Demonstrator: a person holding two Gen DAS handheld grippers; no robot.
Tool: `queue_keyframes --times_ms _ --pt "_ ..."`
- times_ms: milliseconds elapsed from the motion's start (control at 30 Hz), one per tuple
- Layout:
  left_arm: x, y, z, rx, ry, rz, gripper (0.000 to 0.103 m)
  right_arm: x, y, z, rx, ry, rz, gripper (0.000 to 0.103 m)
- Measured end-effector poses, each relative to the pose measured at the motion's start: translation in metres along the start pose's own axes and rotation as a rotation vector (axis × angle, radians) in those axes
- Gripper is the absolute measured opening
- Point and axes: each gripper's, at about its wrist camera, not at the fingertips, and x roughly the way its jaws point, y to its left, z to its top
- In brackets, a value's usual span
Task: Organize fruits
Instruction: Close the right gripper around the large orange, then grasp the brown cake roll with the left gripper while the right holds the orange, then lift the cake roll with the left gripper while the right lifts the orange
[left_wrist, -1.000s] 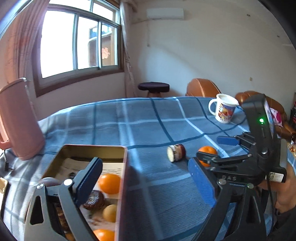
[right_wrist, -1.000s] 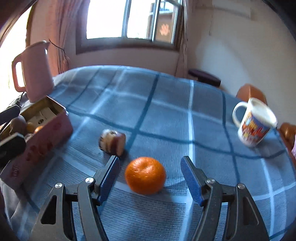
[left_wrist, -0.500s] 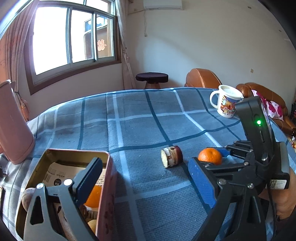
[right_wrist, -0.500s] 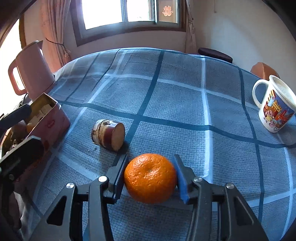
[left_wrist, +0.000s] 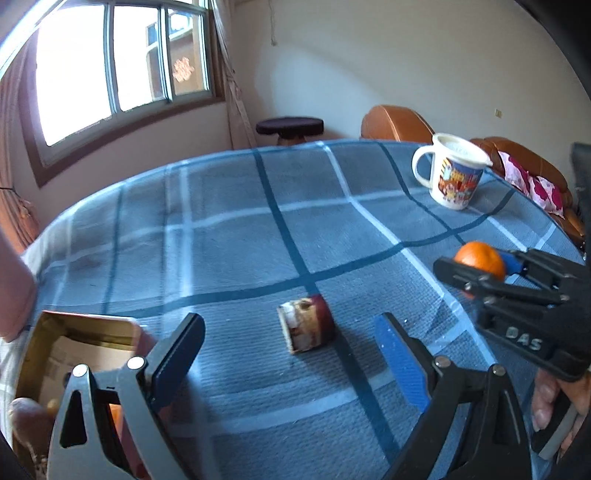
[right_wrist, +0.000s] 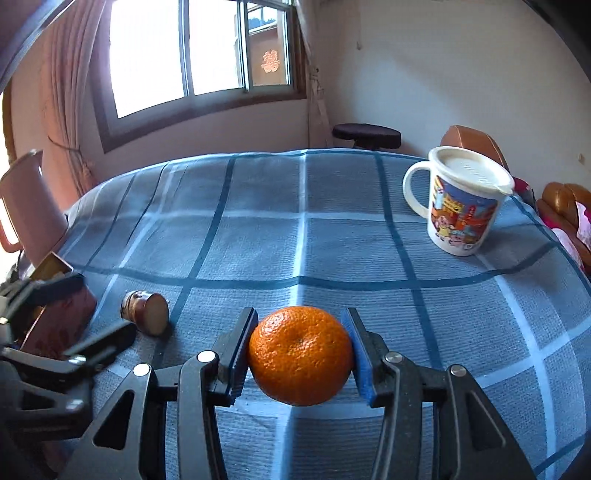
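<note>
My right gripper (right_wrist: 301, 356) is shut on an orange (right_wrist: 300, 355) and holds it just above the blue checked tablecloth; the orange also shows in the left wrist view (left_wrist: 479, 255). My left gripper (left_wrist: 291, 354) is open and empty, low over the cloth, with a cut brown fruit piece (left_wrist: 307, 328) lying ahead between its fingers. That piece also shows in the right wrist view (right_wrist: 146, 312). A pink tin box (left_wrist: 79, 334) holding fruit sits at the left, beside the left finger; it also shows in the right wrist view (right_wrist: 61, 317).
A lidded cartoon mug (right_wrist: 460, 201) stands at the far right of the table, seen too in the left wrist view (left_wrist: 452, 171). A pink jug (right_wrist: 27, 206) stands at the left edge. Brown chairs and a dark stool (right_wrist: 367, 134) are beyond the table.
My right gripper closed on the orange and lifted it slightly. My left gripper moved right, away from over the tin box, toward the cut fruit piece.
</note>
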Motion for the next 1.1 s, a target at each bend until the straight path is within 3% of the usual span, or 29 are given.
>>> queue_keyframes --times_ms 300,367,400,433,500,600,1100 --pt "0.032 0.000 0.009 -0.025 0.093 -0.044 0.082 -0.007 0.007 -0.001 -0.030 -0.034 0.025 0.049" --pt "0.038 0.003 0.010 -0.046 0.121 -0.072 0.071 -0.006 0.007 0.000 -0.027 -0.037 0.029 0.049" --pt "0.041 0.005 0.009 -0.053 0.133 -0.086 0.056 -0.007 0.007 0.000 -0.027 -0.038 0.030 0.049" --pt "0.042 0.006 0.009 -0.060 0.145 -0.101 0.047 -0.007 0.008 0.000 -0.030 -0.042 0.032 0.049" --pt "0.041 0.005 0.008 -0.061 0.140 -0.116 0.039 -0.009 0.010 -0.001 -0.038 -0.054 0.036 0.049" --pt "0.038 0.003 0.007 -0.051 0.136 -0.129 0.039 -0.014 0.009 -0.001 -0.034 -0.081 0.043 0.049" --pt "-0.003 0.014 0.002 -0.076 -0.039 -0.134 0.039 -0.037 0.019 -0.004 -0.043 -0.208 0.129 0.049"
